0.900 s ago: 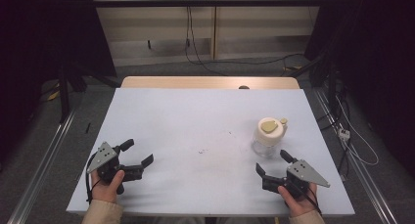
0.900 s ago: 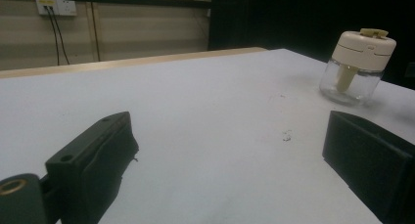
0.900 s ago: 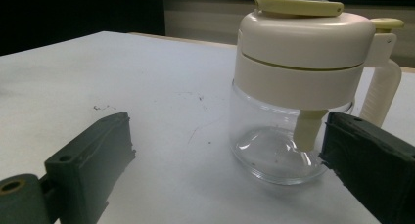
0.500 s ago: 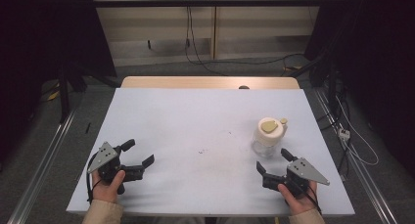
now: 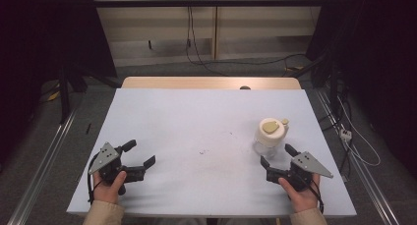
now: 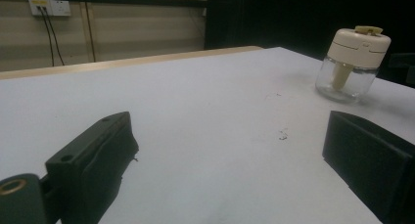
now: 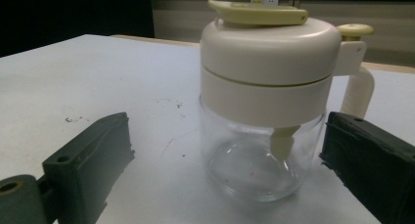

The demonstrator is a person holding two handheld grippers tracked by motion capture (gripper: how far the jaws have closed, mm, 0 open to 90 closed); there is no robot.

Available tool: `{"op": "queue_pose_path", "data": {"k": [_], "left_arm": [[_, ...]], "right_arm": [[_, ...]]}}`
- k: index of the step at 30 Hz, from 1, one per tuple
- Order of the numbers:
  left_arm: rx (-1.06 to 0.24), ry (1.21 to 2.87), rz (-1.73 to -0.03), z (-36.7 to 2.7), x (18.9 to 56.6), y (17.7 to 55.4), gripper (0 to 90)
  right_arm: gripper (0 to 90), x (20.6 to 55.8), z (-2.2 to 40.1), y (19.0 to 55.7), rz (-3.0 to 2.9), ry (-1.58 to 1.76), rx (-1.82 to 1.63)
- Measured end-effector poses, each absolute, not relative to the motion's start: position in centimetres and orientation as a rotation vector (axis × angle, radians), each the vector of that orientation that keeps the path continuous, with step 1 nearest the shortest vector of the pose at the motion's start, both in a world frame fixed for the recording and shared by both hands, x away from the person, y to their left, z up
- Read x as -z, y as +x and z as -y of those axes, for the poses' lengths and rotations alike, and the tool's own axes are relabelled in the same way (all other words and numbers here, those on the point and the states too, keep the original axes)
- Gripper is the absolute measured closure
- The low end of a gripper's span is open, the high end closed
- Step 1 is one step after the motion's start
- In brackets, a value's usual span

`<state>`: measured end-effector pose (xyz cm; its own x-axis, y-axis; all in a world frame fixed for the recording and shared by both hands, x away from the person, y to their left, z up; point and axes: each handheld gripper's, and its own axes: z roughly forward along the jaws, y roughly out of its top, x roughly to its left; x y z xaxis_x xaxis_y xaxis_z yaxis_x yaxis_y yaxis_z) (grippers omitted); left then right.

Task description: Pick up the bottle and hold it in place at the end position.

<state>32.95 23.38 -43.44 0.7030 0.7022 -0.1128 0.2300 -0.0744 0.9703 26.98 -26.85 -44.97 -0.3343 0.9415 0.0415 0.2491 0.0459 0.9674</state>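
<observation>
A small clear glass jar (image 5: pixel 269 134) with a cream lid and a yellowish flip tab stands upright on the right side of the white table (image 5: pixel 196 122). My right gripper (image 5: pixel 277 157) is open just in front of it, and the jar (image 7: pixel 266 106) stands ahead of the gap between the jaws, untouched. My left gripper (image 5: pixel 140 154) rests open near the front left of the table, holding nothing. From there the jar (image 6: pixel 351 63) appears far off at the upper right.
A few small dark specks (image 5: pixel 202 151) mark the table's middle. A wooden strip (image 5: pixel 211 82) edges the table's far side. Cables (image 5: pixel 344 131) lie on the floor to the right. Metal rails (image 5: pixel 44 156) run along the left.
My right gripper has crept slightly forward toward the jar. The left gripper has stayed put.
</observation>
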Motion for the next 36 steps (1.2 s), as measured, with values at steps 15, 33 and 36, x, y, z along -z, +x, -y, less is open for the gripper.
{"op": "queue_pose_path", "data": {"k": [15, 33, 36], "left_arm": [[-0.462, 1.643, -0.759, -23.4, 43.4, 32.8, 4.7], [-0.460, 1.651, -0.757, -23.3, 43.5, 32.7, 4.7], [-0.460, 1.654, -0.758, -23.4, 43.5, 32.8, 4.7]], "right_arm": [[3.9, 44.7, 27.5, 29.3, -1.649, 1.228, -1.317], [4.7, 44.9, 28.2, 31.8, -1.652, 1.293, -1.323], [4.5, 45.0, 28.1, 32.2, -1.665, 1.288, -1.321]]}}
